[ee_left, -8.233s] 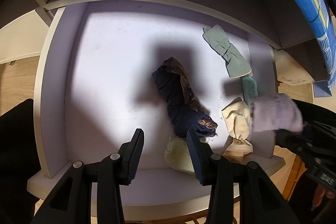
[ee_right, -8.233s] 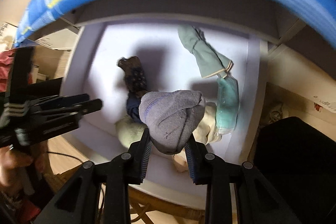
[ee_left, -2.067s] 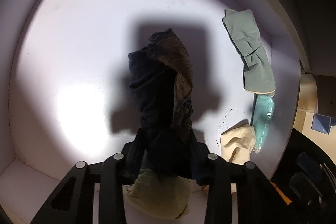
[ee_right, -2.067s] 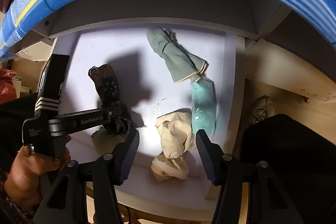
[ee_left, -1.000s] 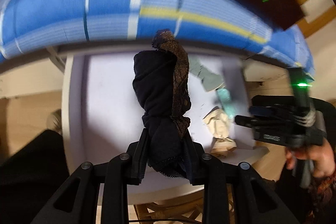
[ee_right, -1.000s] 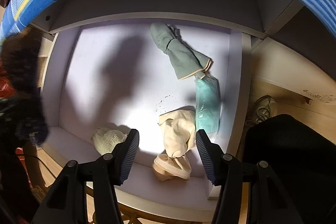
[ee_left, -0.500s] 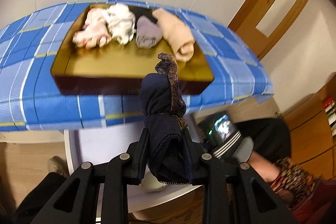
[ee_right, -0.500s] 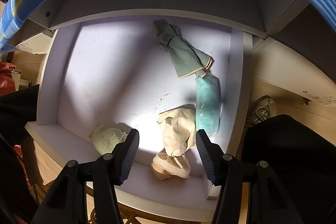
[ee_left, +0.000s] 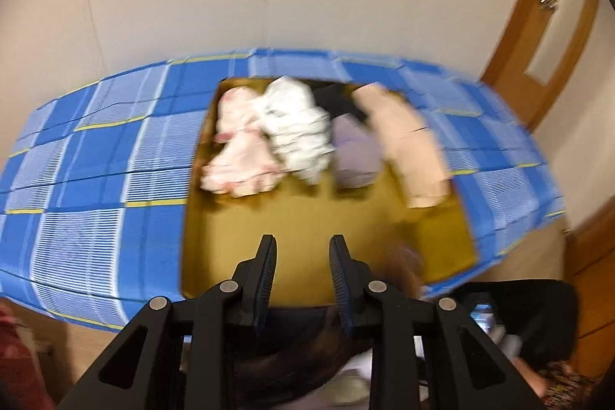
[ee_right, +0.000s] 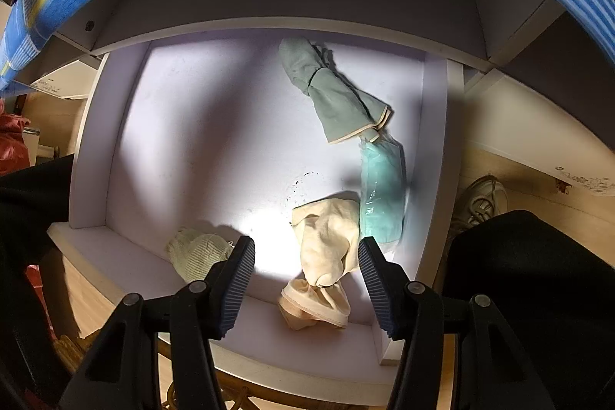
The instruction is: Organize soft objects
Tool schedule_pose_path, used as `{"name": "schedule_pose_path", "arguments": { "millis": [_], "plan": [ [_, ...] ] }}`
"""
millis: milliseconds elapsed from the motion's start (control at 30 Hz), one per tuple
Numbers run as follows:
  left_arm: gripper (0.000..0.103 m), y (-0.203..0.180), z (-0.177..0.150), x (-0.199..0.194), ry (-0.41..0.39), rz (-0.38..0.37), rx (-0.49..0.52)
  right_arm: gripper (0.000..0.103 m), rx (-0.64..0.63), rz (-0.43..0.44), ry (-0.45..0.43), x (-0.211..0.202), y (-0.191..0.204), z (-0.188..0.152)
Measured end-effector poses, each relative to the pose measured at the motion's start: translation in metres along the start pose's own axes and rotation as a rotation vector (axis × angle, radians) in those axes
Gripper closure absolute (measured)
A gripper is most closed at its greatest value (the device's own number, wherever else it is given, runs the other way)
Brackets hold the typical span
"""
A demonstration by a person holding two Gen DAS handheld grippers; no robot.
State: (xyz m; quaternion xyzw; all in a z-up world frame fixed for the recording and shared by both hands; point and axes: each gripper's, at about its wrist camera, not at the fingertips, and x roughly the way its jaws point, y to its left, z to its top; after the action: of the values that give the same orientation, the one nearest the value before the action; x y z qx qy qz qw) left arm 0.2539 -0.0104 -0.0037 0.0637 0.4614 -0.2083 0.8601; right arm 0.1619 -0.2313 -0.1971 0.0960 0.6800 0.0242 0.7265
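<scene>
My left gripper (ee_left: 303,244) hovers over the near edge of a yellow tray (ee_left: 307,218) on the blue checked tablecloth (ee_left: 96,160). Its jaws stand narrow. The dark navy lace garment (ee_left: 300,314) has flopped down and shows only low between the fingers, with a brown blur to the right. In the tray lie pink (ee_left: 238,148), white (ee_left: 300,133), lavender (ee_left: 353,156) and beige (ee_left: 407,148) bundles. My right gripper (ee_right: 307,244) points down, open, over a cream cloth (ee_right: 326,237) in the white drawer (ee_right: 192,141), touching nothing.
The drawer also holds a grey-green cloth (ee_right: 334,95), a teal packet (ee_right: 382,195) and a pale green knit (ee_right: 196,252) at its front. A shoe (ee_right: 476,202) and a dark trouser leg (ee_right: 519,275) are to the right. A wooden door (ee_left: 538,37) stands behind the table.
The left gripper rose from the drawer up over the tray, and the dark garment that stood upright between its fingers has dropped from sight there. The right gripper stayed still.
</scene>
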Motion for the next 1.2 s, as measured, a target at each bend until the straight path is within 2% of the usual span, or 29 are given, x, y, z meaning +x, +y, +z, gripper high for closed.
{"name": "schedule_pose_path", "arguments": {
  "millis": [67, 200, 333, 400, 467, 533, 633, 667, 833, 933, 1033, 1200],
  "plan": [
    [0.075, 0.010, 0.005, 0.015, 0.000, 0.074, -0.017, 0.046, -0.003, 0.001, 0.000, 0.000, 0.001, 0.000],
    [0.075, 0.019, 0.009, 0.031, -0.023, 0.104, -0.044, 0.046, -0.005, 0.013, -0.003, -0.001, 0.003, 0.000],
    [0.070, 0.015, -0.010, 0.014, -0.046, 0.022, -0.036, 0.046, 0.004, 0.019, -0.001, -0.001, 0.000, -0.001],
    [0.064, 0.009, -0.033, 0.006, -0.052, -0.016, -0.032, 0.046, 0.018, 0.020, 0.006, 0.000, -0.002, -0.001],
    [0.063, 0.002, -0.062, 0.006, -0.029, -0.051, -0.051, 0.046, 0.018, 0.023, 0.006, 0.000, -0.001, 0.000],
    [0.063, -0.002, -0.089, 0.019, 0.027, -0.057, -0.081, 0.045, 0.008, 0.018, 0.007, 0.001, 0.002, 0.000],
    [0.063, -0.004, -0.136, 0.062, 0.170, -0.015, -0.142, 0.045, 0.003, 0.018, 0.016, 0.003, 0.004, -0.002],
    [0.063, -0.002, -0.153, 0.082, 0.239, 0.010, -0.172, 0.045, 0.003, 0.018, 0.018, 0.003, 0.003, -0.002],
    [0.063, 0.022, -0.203, 0.160, 0.443, 0.183, -0.235, 0.045, 0.022, 0.021, 0.027, 0.004, -0.002, -0.002],
    [0.063, 0.040, -0.213, 0.187, 0.505, 0.232, -0.297, 0.044, 0.024, 0.028, 0.032, 0.005, -0.001, -0.002],
    [0.063, 0.049, -0.216, 0.204, 0.537, 0.285, -0.288, 0.044, 0.018, 0.035, 0.039, 0.007, 0.001, -0.002],
    [0.063, 0.062, -0.225, 0.225, 0.570, 0.304, -0.302, 0.044, 0.019, 0.038, 0.051, 0.011, 0.002, -0.002]
  ]
}}
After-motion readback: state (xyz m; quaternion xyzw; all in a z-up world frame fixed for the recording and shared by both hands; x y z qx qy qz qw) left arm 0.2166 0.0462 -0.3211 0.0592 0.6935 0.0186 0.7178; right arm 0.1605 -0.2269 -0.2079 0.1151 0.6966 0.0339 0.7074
